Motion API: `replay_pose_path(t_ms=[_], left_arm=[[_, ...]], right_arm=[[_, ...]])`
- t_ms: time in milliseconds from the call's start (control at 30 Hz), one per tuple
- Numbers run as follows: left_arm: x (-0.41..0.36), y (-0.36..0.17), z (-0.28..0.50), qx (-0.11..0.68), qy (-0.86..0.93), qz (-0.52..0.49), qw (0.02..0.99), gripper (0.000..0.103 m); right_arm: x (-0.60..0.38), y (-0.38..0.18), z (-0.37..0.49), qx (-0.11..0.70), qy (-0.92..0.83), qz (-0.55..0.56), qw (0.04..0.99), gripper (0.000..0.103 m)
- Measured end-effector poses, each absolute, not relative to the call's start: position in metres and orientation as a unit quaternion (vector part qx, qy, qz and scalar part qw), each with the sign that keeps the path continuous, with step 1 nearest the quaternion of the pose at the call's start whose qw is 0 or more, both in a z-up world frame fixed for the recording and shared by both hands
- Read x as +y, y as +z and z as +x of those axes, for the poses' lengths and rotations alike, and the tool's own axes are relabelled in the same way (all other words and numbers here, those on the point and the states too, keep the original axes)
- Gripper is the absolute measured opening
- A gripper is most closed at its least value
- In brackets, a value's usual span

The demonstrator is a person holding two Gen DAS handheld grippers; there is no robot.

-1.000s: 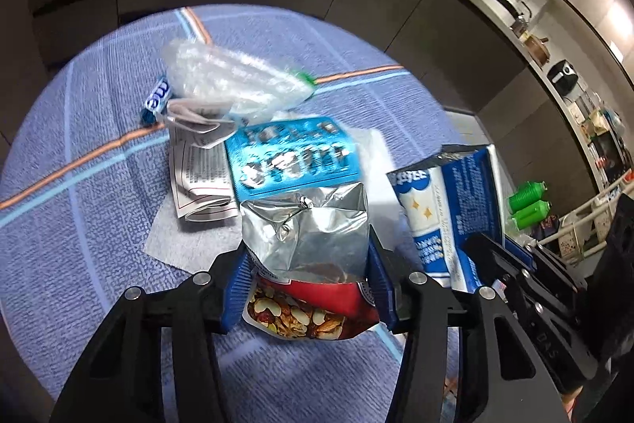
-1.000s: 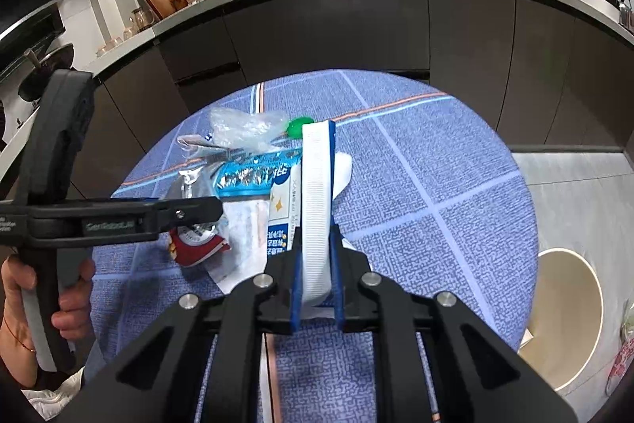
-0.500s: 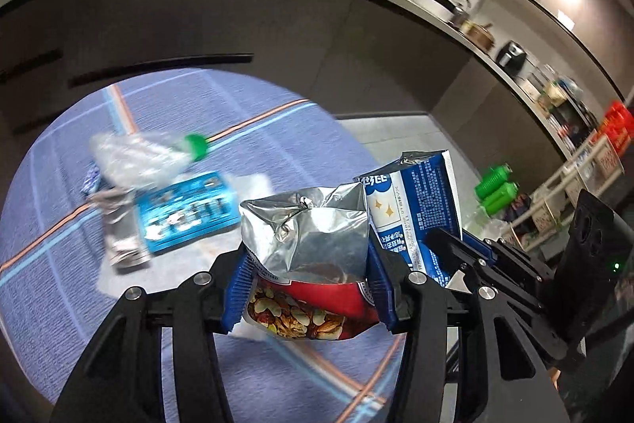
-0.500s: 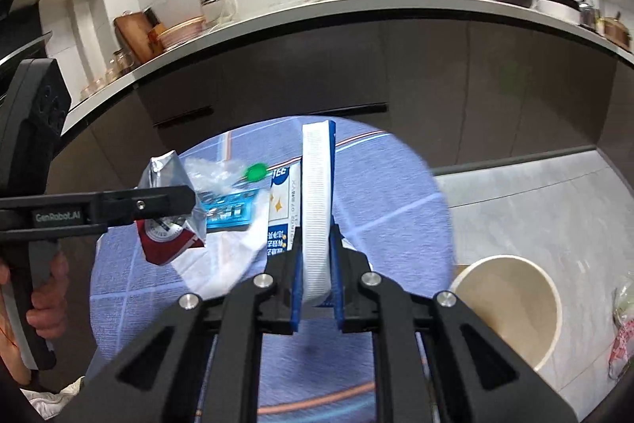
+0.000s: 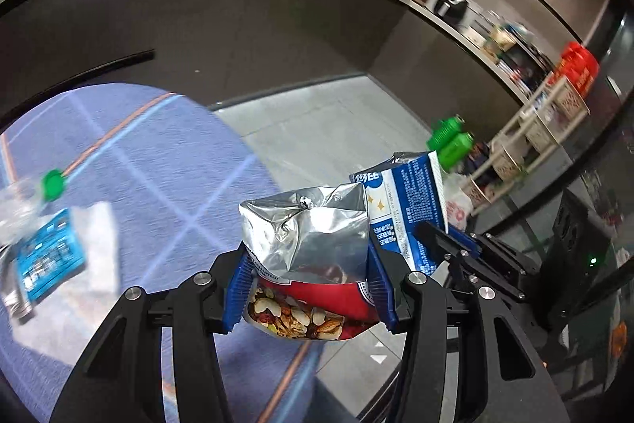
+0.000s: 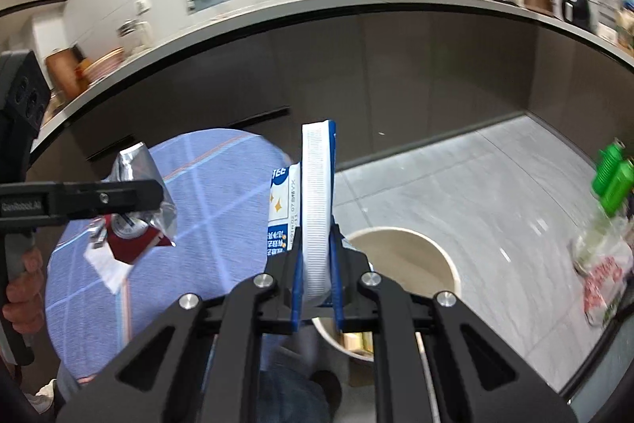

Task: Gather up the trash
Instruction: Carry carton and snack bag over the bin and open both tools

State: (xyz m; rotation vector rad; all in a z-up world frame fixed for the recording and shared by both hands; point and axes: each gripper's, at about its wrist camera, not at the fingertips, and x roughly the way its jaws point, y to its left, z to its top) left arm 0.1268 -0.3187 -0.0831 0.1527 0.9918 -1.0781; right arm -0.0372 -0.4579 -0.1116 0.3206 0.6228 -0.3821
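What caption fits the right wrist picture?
Right hand-held gripper carries a flattened milk carton toward the cream bin on the floor.

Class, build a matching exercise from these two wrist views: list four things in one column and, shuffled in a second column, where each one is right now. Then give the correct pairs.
Things
1. silver and red foil nut bag
2. blue and white flattened milk carton
3. round beige waste bin
4. blue blister pack

Places
A. standing on the grey tiled floor
B. lying on the blue tablecloth
C. clamped in the left gripper
D. clamped in the right gripper

Pairs: 1-C, 2-D, 3-A, 4-B
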Motion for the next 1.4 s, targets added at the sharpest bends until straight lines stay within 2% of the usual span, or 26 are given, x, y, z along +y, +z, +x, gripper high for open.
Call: replay_pose_path(t_ms=[467,833,933,1000,1067,1133,1200,1267,1333,1400], left_arm=[[-0.435,-0.148,0.095,0.489,-0.516,0.134,0.691,0.049],[-0.482,-0.211,0.107,0.539,-0.479,0.167,0.672,0.051],[-0.489,-0.212,0.102,0.526,-0.476,0.182,0.681,0.052],[-0.495,-0.213,0.1,0.521,-0.48,0.19,0.68,0.056],[-0.499,-0.211,0.098,0.512,-0.479,0.194,0.686,0.068],[-0.499,-0.207,0.095,0.496,-0.477,0.194,0.699,0.082],[-0.499,-0.202,0.092,0.478,-0.478,0.198,0.71,0.09],[-0.499,-0.196,0.089,0.463,-0.478,0.198,0.719,0.094],[-0.495,-0.191,0.089,0.456,-0.476,0.199,0.725,0.095],[-0.494,-0.188,0.09,0.452,-0.47,0.199,0.732,0.095]], right_arm=[[-0.528,-0.2,-0.07,0.351,-0.24,0.22,0.878,0.013],[-0.552,-0.248,-0.05,0.383,-0.232,0.23,0.864,0.013],[-0.556,-0.256,-0.044,0.389,-0.231,0.223,0.864,0.014],[-0.555,-0.259,-0.041,0.391,-0.228,0.218,0.865,0.016],[-0.549,-0.26,-0.04,0.39,-0.229,0.207,0.868,0.02],[-0.546,-0.259,-0.041,0.389,-0.222,0.191,0.874,0.035],[-0.541,-0.257,-0.043,0.383,-0.218,0.173,0.881,0.063],[-0.537,-0.255,-0.046,0.377,-0.214,0.158,0.887,0.075],[-0.535,-0.253,-0.05,0.374,-0.214,0.151,0.89,0.083],[-0.534,-0.253,-0.053,0.373,-0.212,0.15,0.891,0.096]])
